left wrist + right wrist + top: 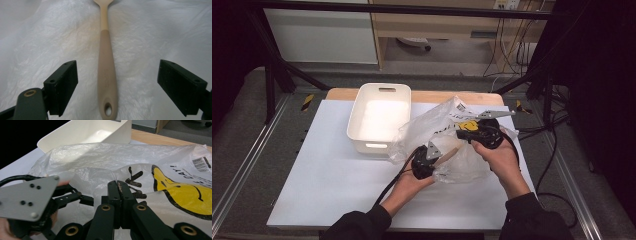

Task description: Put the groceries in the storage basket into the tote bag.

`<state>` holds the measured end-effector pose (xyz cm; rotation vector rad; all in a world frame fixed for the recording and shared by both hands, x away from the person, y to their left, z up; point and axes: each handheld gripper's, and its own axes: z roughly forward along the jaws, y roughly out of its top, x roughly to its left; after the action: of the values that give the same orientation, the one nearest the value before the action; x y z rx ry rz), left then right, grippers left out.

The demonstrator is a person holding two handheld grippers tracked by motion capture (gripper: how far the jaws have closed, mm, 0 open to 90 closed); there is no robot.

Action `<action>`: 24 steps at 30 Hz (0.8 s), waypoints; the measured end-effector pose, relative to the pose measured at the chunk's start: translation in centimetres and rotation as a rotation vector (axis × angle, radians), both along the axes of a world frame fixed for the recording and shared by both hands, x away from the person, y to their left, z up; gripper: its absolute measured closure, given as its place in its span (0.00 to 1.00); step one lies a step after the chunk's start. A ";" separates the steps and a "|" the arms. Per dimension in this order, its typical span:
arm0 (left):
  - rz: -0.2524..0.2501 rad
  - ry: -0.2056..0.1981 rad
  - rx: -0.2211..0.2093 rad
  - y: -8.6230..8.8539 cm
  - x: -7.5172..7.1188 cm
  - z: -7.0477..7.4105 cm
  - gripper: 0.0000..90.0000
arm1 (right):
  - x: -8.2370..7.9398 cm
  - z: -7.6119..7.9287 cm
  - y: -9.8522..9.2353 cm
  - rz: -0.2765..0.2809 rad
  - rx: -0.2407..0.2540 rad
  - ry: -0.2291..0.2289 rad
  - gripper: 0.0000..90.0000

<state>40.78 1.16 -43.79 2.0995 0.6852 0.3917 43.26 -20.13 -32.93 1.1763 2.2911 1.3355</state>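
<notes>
A beige utensil handle point(107, 72) with a hang hole lies on the white plastic bag point(162, 30), between the wide-apart jaws of my left gripper point(118, 65), and neither pad touches it. In the high view the left gripper point(442, 158) sits at the bag's point(432, 125) near side, and the handle point(451, 151) pokes out of the bag towards it. My right gripper point(117, 185) is shut on the bag's point(100, 157) edge beside its yellow print. From above, the right gripper point(460, 129) holds the bag's top up.
A white plastic bin point(384, 86) stands behind and left of the bag on the white table sheet point(337, 175); its wall point(87, 130) also appears in the right gripper view. The left gripper's grey plate point(27, 197) is close to the right jaws. Cables trail off the table's right.
</notes>
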 end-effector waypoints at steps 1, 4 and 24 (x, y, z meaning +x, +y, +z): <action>-0.003 -0.002 -0.005 0.3 -0.3 0.1 0.18 | 0.0 -0.1 0.0 0.001 0.001 -0.001 1.00; -0.017 -0.005 -0.017 1.0 -1.3 0.4 0.18 | -0.1 -0.2 0.0 -0.002 0.003 0.005 1.00; -0.007 0.001 -0.115 6.7 -7.2 2.0 0.18 | -1.2 -2.3 0.9 0.015 0.006 0.018 1.00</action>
<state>33.58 7.89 -41.75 1.9928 0.6854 0.3395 42.05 -19.25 -35.24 1.1801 2.3140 1.3429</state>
